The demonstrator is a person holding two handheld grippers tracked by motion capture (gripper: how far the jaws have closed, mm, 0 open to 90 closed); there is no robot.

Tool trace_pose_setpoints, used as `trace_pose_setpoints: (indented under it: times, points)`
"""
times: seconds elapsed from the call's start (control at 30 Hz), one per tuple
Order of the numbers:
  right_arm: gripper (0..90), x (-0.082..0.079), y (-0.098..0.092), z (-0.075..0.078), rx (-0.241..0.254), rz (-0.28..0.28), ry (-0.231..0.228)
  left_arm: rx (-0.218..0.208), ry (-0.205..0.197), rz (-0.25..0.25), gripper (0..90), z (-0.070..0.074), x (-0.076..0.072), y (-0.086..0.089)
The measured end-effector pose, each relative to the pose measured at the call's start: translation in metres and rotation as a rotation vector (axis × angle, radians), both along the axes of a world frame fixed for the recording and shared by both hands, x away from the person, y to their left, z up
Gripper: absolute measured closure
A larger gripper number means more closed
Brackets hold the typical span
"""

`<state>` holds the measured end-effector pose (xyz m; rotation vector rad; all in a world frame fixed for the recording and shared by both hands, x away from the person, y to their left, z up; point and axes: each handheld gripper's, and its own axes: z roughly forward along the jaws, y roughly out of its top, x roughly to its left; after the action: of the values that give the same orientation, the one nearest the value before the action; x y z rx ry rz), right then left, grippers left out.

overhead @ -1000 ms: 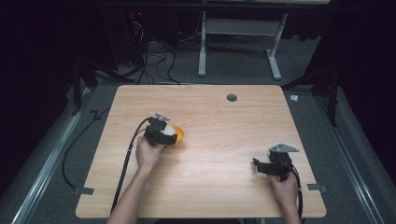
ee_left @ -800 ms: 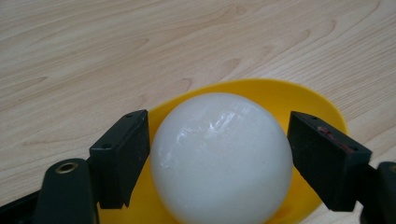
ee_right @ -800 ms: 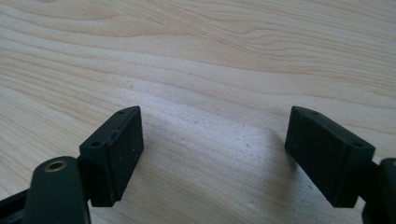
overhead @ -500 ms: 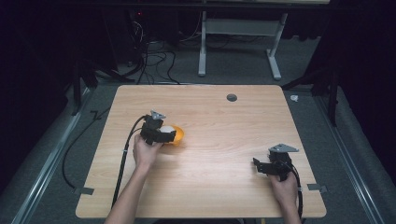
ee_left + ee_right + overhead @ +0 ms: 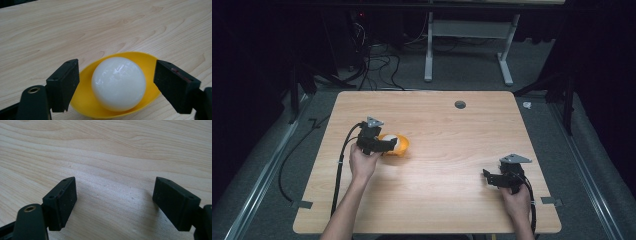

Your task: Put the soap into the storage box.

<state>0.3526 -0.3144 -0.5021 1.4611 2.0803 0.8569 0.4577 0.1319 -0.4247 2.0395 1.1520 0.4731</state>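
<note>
The glossy white ball [image 5: 118, 83] sits in the shallow yellow plastic bowl [image 5: 86, 103] on the wooden table [image 5: 452, 175]; the left gripper [image 5: 388, 145] has edged closer, jaws wide astride it, ready to grasp, while the right gripper [image 5: 488, 176], well away from the bowl, gapes empty

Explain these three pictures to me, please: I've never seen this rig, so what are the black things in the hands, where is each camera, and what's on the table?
A person holds a hand-operated gripper in each hand; there is no robot arm. The high view looks down on the wooden table. The other two cameras ride on the grippers and look along their black jaws. The left gripper has its jaws open on either side of a white ball, not touching it; the ball sits in a yellow bowl. The right gripper is open above bare wood, holding nothing.
</note>
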Motion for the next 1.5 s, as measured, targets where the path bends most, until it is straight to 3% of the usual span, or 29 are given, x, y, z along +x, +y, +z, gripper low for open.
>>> trace_pose_setpoints:
  times: [0.1, 0.47, 1.5]
  points:
    - [20.4, 0.0, 0.0, 0.0, 0.0, 0.0, 0.0, 0.016, -0.007, 0.004, 21.9, 0.002, -0.002, 0.002]
    - [20.5, 0.0, 0.0, 0.0, 0.0, 0.0, 0.0, -0.001, -0.02, 0.014, 22.0, 0.009, -0.009, 0.012]
    - [20.4, 0.0, 0.0, 0.0, 0.0, 0.0, 0.0, -0.076, -0.048, 0.051, 21.9, 0.022, -0.042, 0.048]
